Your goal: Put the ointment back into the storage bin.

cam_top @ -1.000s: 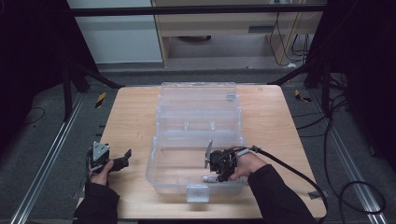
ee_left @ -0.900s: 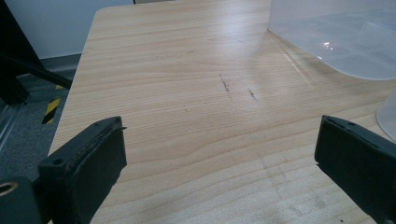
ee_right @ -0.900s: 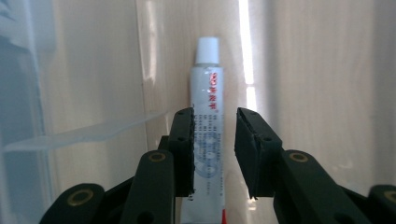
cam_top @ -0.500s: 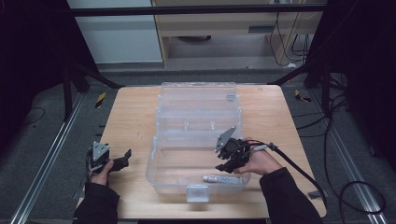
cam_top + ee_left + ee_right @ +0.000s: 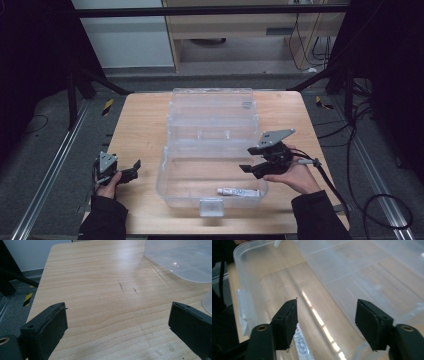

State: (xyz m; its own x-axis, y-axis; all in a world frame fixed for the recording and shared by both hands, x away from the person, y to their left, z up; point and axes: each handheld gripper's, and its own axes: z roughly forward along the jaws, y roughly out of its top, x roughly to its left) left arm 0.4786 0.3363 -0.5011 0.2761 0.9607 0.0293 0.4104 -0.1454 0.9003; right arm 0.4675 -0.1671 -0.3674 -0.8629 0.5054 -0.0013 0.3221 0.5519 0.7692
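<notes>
just a white printed tube (image 5: pixel 238 191) flat in the clear open box (image 5: pixel 172 176)

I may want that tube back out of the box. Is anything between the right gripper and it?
Nothing visible: the open right gripper hovers over the clear plastic box, and the small white tube lies uncovered on its floor.

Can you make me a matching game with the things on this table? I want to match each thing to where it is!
Things:
1. tube
2. box
3. left gripper
4. right gripper

Places:
A. over the box's right rim, open
B. lying in the box, near the front wall
C. low by the table's left front edge, open
D. mid-table, lid flipped back

Pairs: 1-B, 2-D, 3-C, 4-A
</notes>
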